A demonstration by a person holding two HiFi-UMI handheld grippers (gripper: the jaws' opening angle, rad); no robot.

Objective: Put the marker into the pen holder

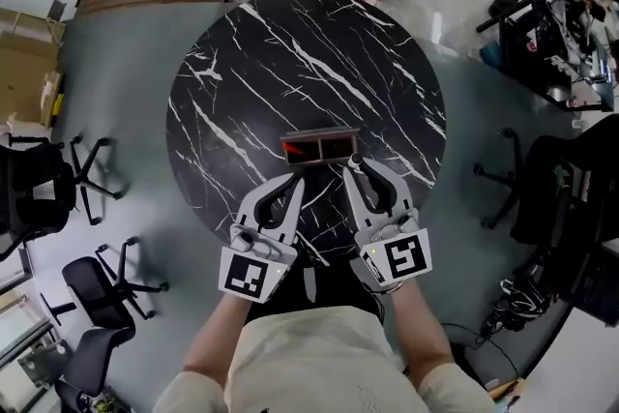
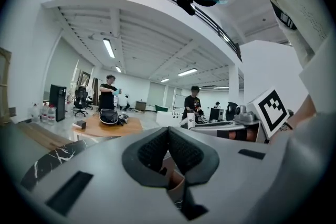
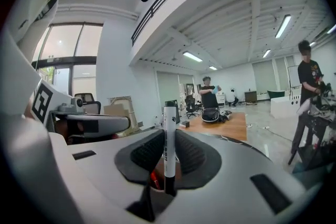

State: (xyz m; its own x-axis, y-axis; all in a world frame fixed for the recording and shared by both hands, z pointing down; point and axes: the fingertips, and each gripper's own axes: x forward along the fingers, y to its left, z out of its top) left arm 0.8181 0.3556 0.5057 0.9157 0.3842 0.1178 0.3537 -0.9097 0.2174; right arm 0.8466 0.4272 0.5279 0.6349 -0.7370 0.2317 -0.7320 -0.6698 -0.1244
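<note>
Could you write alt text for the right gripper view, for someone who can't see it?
A white marker with dark ends stands upright, clamped in the dark ribbed jaws of the right gripper, seen from just behind. Beyond lies a bright open office with a wooden table and a person standing by it.

The right gripper (image 3: 168, 159) clamps a white marker (image 3: 169, 131), which stands upright with its dark tip above the jaws.
</note>
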